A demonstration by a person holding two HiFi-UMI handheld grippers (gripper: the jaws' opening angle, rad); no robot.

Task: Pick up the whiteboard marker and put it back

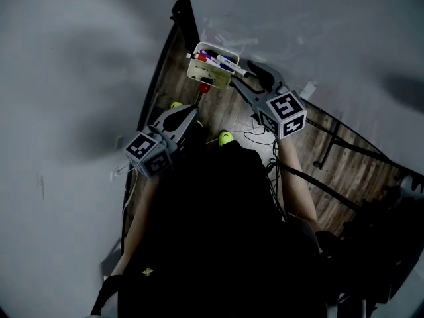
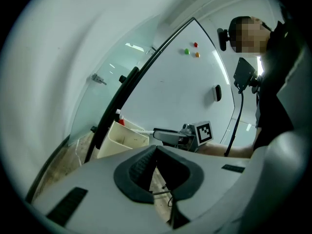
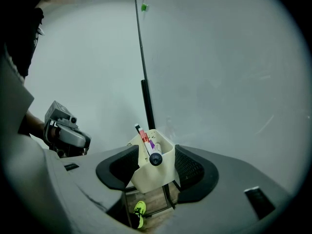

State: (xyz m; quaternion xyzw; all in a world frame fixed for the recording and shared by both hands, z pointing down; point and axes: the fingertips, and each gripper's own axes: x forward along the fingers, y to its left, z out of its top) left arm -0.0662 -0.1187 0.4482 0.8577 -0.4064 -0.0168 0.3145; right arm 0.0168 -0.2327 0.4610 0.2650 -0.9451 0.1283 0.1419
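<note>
A cream marker holder [image 1: 211, 69] hangs on the whiteboard [image 1: 318, 25] and holds several markers. One with a black cap [image 3: 155, 159] leans out of the holder [image 3: 152, 172] toward my right gripper [image 3: 156, 150]. That gripper stands open just in front of the holder, jaws either side of it, pads touching nothing. In the head view the right gripper [image 1: 250, 78] sits just right of the holder, by a blue-capped marker [image 1: 232, 65]. My left gripper [image 1: 192, 114] hangs lower left of the holder. In its own view the left gripper [image 2: 156, 149] is shut and empty, the holder [image 2: 123, 139] ahead.
The board's black frame bar [image 1: 187, 18] runs down past the holder. Small magnets [image 2: 196, 45] and an eraser [image 2: 217, 92] sit on the board. Below are a wooden floor [image 1: 344, 164], the stand's dark legs [image 1: 344, 144], loose cables [image 1: 262, 136] and a yellow-green shoe [image 1: 226, 138].
</note>
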